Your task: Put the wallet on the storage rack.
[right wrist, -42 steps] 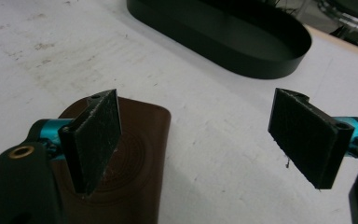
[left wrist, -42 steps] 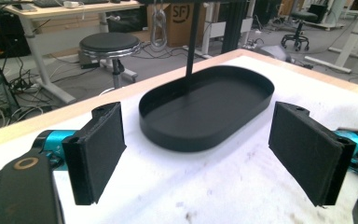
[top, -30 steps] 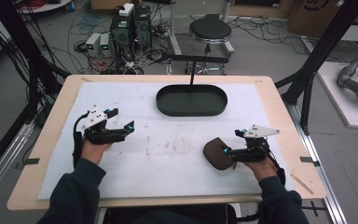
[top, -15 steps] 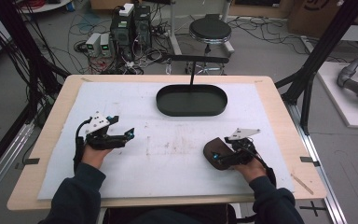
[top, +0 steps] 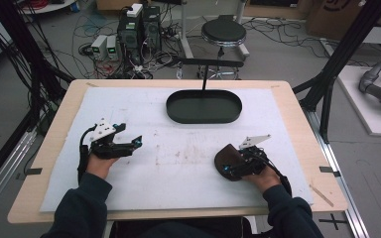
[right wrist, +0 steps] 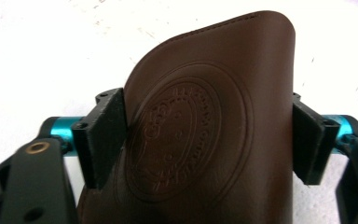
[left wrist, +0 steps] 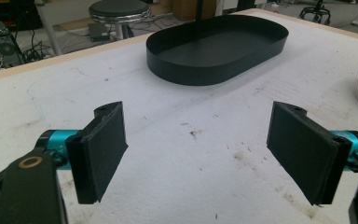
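- right gripper (top: pixel 234 168) at the near right of the white mat (top: pixel 188 163); its jaws have just been closing, and both pads now touch the sides of a brown leather case (right wrist: pixel 205 140) with an embossed oval stamp.
- left gripper (top: pixel 129 144) at the near left, jaws wide, nothing between them.
- black oval tray (top: pixel 204 106) lies far centre, well apart from the case.

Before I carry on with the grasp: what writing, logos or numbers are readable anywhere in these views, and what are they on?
Brown leather case: round embossed stamp with lettering around a figure, too blurred to read.
Cardboard box on the floor behind the table: part of a dark printed mark, cut off, unreadable.
Black tray, white mat, both grippers: no text seen.
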A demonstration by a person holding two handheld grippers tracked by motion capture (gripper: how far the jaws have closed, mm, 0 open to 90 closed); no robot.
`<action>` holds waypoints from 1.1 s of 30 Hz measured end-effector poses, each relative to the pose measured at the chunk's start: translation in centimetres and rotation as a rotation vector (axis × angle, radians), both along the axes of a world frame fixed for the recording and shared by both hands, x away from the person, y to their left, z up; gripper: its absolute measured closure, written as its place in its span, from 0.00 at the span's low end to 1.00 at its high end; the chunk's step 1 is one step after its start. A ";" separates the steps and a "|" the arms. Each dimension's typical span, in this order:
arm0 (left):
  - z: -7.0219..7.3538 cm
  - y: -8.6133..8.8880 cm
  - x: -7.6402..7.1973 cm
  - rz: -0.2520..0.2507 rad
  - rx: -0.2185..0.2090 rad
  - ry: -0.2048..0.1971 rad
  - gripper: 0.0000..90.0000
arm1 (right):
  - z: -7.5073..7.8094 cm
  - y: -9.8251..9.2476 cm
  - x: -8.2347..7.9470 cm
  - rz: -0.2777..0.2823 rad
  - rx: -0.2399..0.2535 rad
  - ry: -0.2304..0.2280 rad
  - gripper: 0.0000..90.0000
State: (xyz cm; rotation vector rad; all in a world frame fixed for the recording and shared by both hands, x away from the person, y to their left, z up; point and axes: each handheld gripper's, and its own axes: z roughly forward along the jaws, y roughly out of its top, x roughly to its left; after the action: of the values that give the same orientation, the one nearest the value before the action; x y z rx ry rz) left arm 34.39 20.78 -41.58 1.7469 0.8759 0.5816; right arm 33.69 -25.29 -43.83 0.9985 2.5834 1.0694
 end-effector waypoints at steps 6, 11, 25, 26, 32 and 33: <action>-0.1 0.3 0.0 0.015 -0.001 0.008 0.23 | 0.7 -0.4 -0.1 0.016 0.023 -0.012 0.38; -0.1 0.7 0.0 0.026 -0.007 0.007 0.23 | 1.9 -0.9 -0.4 0.019 0.082 -0.045 0.60; 0.0 1.2 -0.2 0.026 -0.043 -0.023 0.24 | 3.5 -0.7 -1.0 -0.071 -0.110 -0.264 0.72; 0.0 1.2 -0.3 0.025 -0.044 -0.026 0.24 | 3.7 -0.7 -1.0 -0.074 -0.096 -0.264 0.72; 0.4 1.2 -0.1 0.033 -0.062 -0.060 0.23 | 5.3 -1.3 0.1 -0.076 -0.002 -0.301 0.72; 0.5 1.2 -0.1 0.030 -0.064 -0.064 0.22 | 5.6 -1.3 0.4 -0.076 0.006 -0.309 0.72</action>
State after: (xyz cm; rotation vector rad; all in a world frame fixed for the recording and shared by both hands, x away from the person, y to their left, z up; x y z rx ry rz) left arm 34.31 21.98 -41.10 1.6511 0.8680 0.6187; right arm 34.09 -26.59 -38.22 0.8482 2.2792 1.1137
